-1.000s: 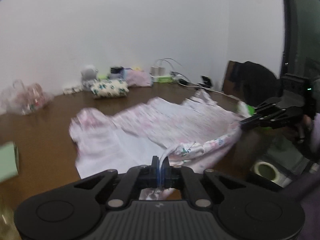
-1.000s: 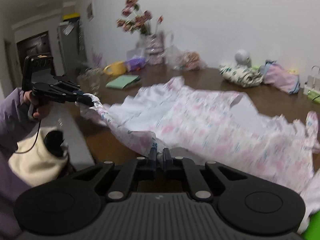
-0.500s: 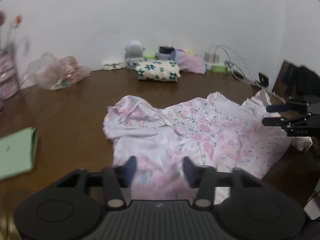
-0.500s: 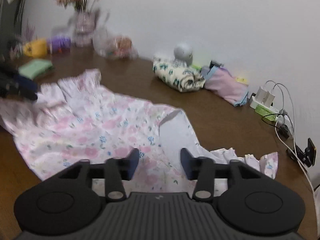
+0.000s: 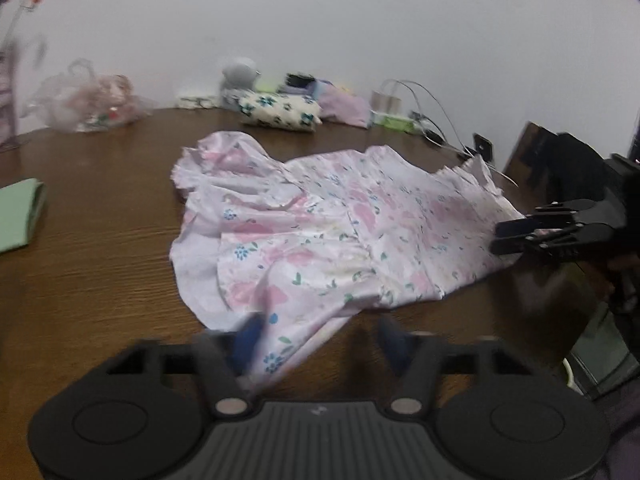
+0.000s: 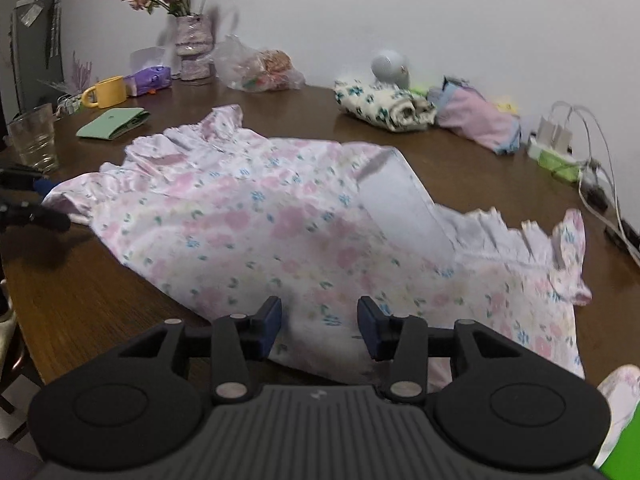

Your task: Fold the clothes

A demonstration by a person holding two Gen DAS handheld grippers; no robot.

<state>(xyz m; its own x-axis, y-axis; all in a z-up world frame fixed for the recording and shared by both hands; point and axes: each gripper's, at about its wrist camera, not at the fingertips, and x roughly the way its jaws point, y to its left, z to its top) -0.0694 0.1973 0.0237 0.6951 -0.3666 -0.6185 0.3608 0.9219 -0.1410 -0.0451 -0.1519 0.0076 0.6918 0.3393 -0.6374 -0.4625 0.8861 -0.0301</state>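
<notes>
A pink floral garment (image 5: pixel 320 232) lies spread and rumpled on the brown wooden table (image 5: pixel 92 248); it fills the middle of the right wrist view, garment (image 6: pixel 280 224). My left gripper (image 5: pixel 318 340) is open just above the garment's near hem, nothing between its blue pads. My right gripper (image 6: pixel 319 322) is open over the near edge of the cloth, also holding nothing. In the left wrist view the right gripper (image 5: pixel 516 236) shows at the garment's right edge. The left gripper (image 6: pixel 36 204) appears at the far left of the right wrist view.
Folded clothes, a floral roll (image 6: pixel 384 106) and a pink bundle (image 6: pixel 480 120), sit at the back by the wall. A green pouch (image 6: pixel 114 123), glass (image 6: pixel 34 140), yellow mug (image 6: pixel 106 91), flower vase (image 6: pixel 192 46), plastic bag (image 6: pixel 260 66) and power strip with cables (image 6: pixel 560 152) ring the table.
Both grippers let go of the garment and opened. The cloth dropped from being held up and stretched to lying flat on the table. Both grippers have drawn back slightly.
</notes>
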